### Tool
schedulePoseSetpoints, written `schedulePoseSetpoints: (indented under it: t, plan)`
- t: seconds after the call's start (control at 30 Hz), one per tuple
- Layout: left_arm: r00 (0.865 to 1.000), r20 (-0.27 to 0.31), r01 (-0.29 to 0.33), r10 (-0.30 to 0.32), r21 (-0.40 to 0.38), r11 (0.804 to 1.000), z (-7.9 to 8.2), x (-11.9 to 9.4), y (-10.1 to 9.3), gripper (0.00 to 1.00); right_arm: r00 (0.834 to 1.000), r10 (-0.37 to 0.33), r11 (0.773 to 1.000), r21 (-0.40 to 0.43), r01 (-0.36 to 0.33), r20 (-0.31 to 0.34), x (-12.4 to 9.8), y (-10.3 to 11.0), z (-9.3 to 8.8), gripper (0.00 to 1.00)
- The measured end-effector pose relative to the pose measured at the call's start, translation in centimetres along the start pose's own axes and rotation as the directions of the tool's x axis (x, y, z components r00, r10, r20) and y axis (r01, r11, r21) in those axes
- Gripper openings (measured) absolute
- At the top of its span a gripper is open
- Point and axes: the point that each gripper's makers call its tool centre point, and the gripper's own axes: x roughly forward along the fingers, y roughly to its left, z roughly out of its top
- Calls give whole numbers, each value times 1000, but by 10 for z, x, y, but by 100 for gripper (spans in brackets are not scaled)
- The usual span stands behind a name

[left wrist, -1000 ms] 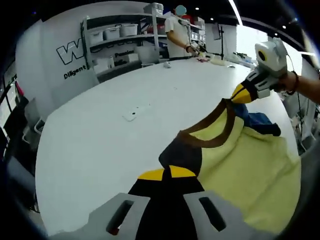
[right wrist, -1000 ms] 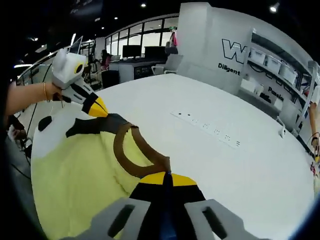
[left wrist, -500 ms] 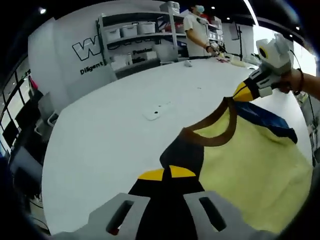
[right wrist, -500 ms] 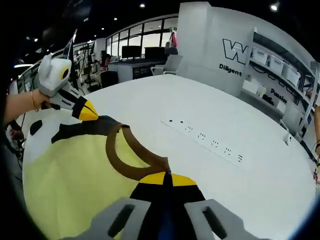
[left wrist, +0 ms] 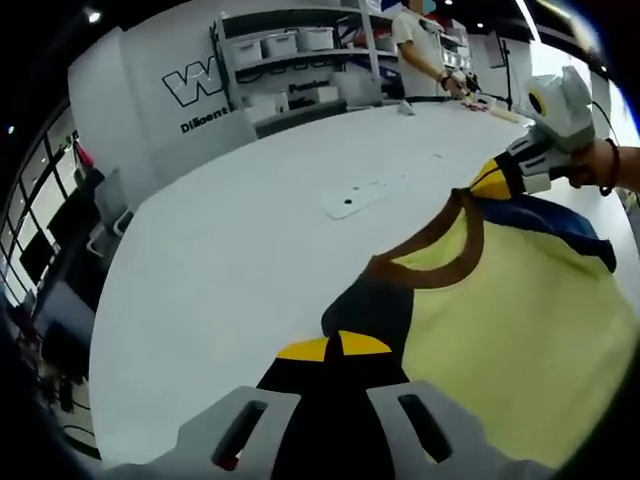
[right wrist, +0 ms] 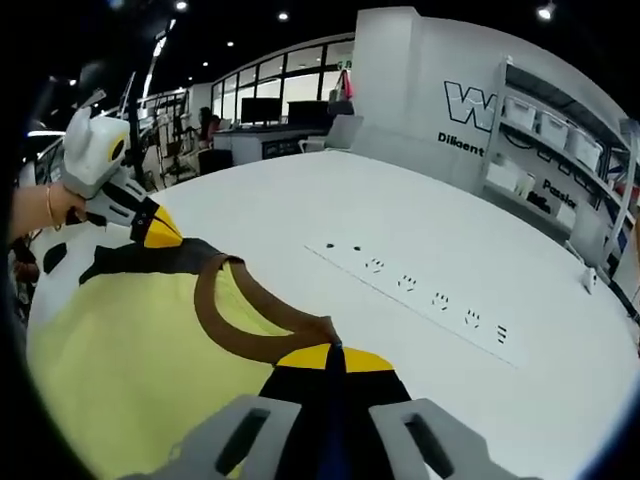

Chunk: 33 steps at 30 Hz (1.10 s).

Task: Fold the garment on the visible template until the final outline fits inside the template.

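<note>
Left tool (left wrist: 333, 350): clenched on the garment (left wrist: 500, 320) shoulder.
Right tool (right wrist: 333, 352): clenched on the other shoulder, holding the collar (right wrist: 245, 325) taut above the surface (right wrist: 420, 240).

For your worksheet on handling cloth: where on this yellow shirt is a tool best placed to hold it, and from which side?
Grip the shirt at the shoulders, one on each side of the brown collar, coming in from the neck edge. That is where the left tool and right tool are shut now; the collar is stretched between them and the body spreads flat.
</note>
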Motion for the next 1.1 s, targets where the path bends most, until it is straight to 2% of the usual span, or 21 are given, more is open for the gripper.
schedulePoseSetpoints:
  t: [0.23, 0.43, 0.5, 0.53, 0.57, 0.63, 0.7, 0.8, 0.83, 0.9, 1.0, 1.1]
  plan:
    - [999, -26, -26, 25, -35, 999, -5, 4, 5, 3, 1000, -7, 999, -41, 7, -9, 17, -5, -2, 0]
    - [998, -45, -37, 36, -14, 999, -4, 9, 9, 3, 999, -30, 999, -24, 29, -27, 24, -12, -10, 0]
    - [997, -69, -26, 27, 11, 1000, -10, 13, 10, 8, 998, -48, 998, -35, 47, -41, 20, -17, -14, 0]
    - [997, -73, -19, 20, 16, 1000, -11, 12, 9, 14, 998, -48, 998, -29, 47, -34, 18, -19, -13, 0]
    - [998, -56, -7, 8, 19, 1000, -8, 12, 7, 24, 999, -35, 999, 10, 36, -21, 15, -16, -10, 0]
    - [999, -53, -3, 4, 11, 1000, -7, 11, 6, 36, 999, -34, 999, 33, 34, 0, 4, -14, -5, 10]
    - [1000, -28, 6, -6, -4, 1000, -2, 5, 1, 43, 999, -27, 998, 53, 26, 18, -5, -10, -1, 23]
    - [1000, 20, 25, -24, -58, 998, 9, 0, -1, 57, 1000, -5, 996, 84, 4, 18, -13, -8, -2, 26]
    - [999, 47, 21, -17, -89, 996, 14, -3, 0, 64, 1000, 13, 992, 123, -15, 18, -19, -2, -1, 30]
    - [997, 67, 40, -32, -125, 991, 18, -10, 1, 68, 999, 34, 989, 143, -38, 34, -24, 4, 1, 43]
    - [996, 79, 56, -45, -144, 988, 18, -19, 3, 71, 998, 58, 986, 154, -60, 18, -34, 11, -3, 52]
    - [996, 79, 62, -51, -141, 988, 16, -27, 4, 81, 997, 72, 987, 146, -74, 16, -49, 26, -6, 62]
